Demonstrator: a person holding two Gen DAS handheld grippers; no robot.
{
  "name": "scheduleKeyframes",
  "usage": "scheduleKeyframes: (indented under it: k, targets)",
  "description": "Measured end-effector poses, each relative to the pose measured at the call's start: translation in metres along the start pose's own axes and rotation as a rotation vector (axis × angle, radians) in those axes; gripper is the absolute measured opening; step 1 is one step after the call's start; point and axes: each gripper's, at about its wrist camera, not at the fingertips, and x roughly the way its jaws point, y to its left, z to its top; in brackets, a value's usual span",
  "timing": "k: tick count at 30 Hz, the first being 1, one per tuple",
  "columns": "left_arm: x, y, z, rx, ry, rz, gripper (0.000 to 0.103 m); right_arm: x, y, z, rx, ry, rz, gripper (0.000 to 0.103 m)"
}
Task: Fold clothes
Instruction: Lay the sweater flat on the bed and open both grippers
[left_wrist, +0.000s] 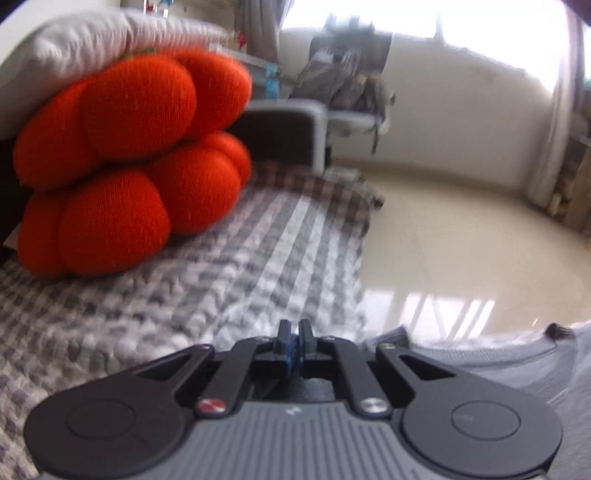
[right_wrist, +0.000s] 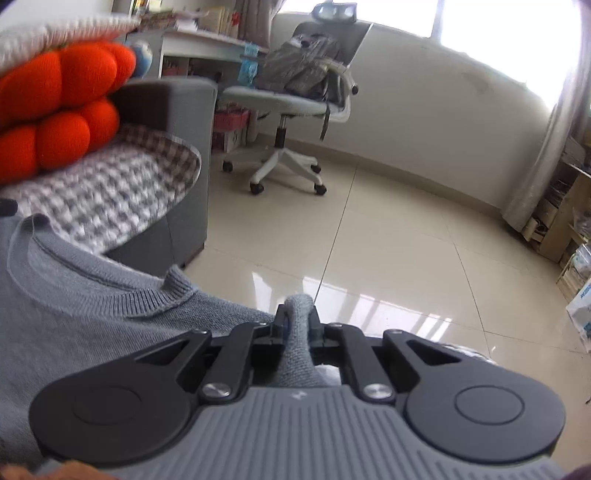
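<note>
We are pinching the grey sweater (right_wrist: 92, 295) in our right gripper (right_wrist: 298, 317) fingers; our left gripper (left_wrist: 294, 334) fingers are pressing together beside it.

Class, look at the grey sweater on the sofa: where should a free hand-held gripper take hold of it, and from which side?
Grip the sweater at the shoulder beside the ribbed collar, coming from the floor side. That edge lies flat and exposed there.

Left gripper (left_wrist: 295, 326) jaws together, empty; right gripper (right_wrist: 298, 314) clamped on fabric.
</note>
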Motion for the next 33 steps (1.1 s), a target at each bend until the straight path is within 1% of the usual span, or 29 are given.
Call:
scheduleKeyframes:
  k: [2,4,5,6,7,8,10,12,13,15,17,20,21,24,25,27,29,31,33]
  targets:
    - [0.003,-0.003,-0.001,0.011,0.018,0.021,0.006,0.006,0.003,0.0,-0.018,0.023,-0.007,0.01]
    - [-0.004,-0.006,0.001,0.025,0.013,0.029,0.011,0.001,0.002,0.002,-0.004,0.014,-0.003,0.012]
    - [-0.009,-0.007,0.001,0.031,0.011,0.029,0.019,-0.002,0.0,0.004,0.012,0.006,0.001,0.023]
    - [-0.015,-0.009,0.001,0.037,0.008,0.031,0.025,-0.007,-0.001,0.004,0.032,0.001,0.002,0.039]
    - [-0.021,-0.01,0.0,0.044,0.004,0.034,0.041,-0.013,-0.001,0.003,0.042,-0.001,0.003,0.045]
    - [-0.028,-0.012,-0.002,0.048,0.001,0.028,0.051,-0.02,0.0,0.003,0.05,-0.003,0.004,0.049]
    - [-0.043,-0.015,-0.008,0.056,-0.005,0.013,0.057,-0.033,0.0,0.0,0.064,0.001,0.011,0.049]
    - [-0.054,-0.019,-0.017,0.061,0.022,-0.016,0.057,-0.046,-0.001,-0.005,0.078,0.014,0.023,0.05]
    - [-0.06,-0.021,-0.023,0.063,0.032,-0.034,0.06,-0.053,-0.001,-0.007,0.087,0.02,0.028,0.05]
    - [-0.072,-0.023,-0.035,0.07,0.044,-0.077,0.071,-0.066,-0.003,-0.013,0.106,0.029,0.039,0.05]
    - [-0.086,-0.025,-0.048,0.075,0.045,-0.131,0.091,-0.081,-0.004,-0.021,0.125,0.036,0.045,0.052]
    - [-0.103,-0.027,-0.068,0.094,0.038,-0.22,0.1,-0.104,-0.007,-0.032,0.168,0.045,0.05,0.054]
    - [-0.108,-0.027,-0.074,0.107,0.036,-0.251,0.101,-0.112,-0.008,-0.037,0.182,0.05,0.053,0.056]
    - [-0.121,-0.031,-0.088,0.153,0.033,-0.299,0.102,-0.136,-0.011,-0.057,0.21,0.064,0.058,0.06]
    - [-0.125,-0.031,-0.092,0.166,0.022,-0.321,0.103,-0.142,-0.011,-0.064,0.208,0.072,0.052,0.06]
    - [-0.128,-0.03,-0.096,0.181,0.027,-0.371,0.103,-0.153,-0.01,-0.079,0.203,0.096,0.044,0.06]
    - [-0.132,-0.032,-0.1,0.206,0.025,-0.375,0.103,-0.161,-0.007,-0.092,0.201,0.121,0.043,0.06]
    - [-0.134,-0.034,-0.103,0.233,0.023,-0.369,0.103,-0.168,-0.002,-0.097,0.194,0.102,0.049,0.06]
    - [-0.134,-0.035,-0.104,0.25,0.023,-0.361,0.103,-0.172,0.008,-0.09,0.185,0.07,0.063,0.06]
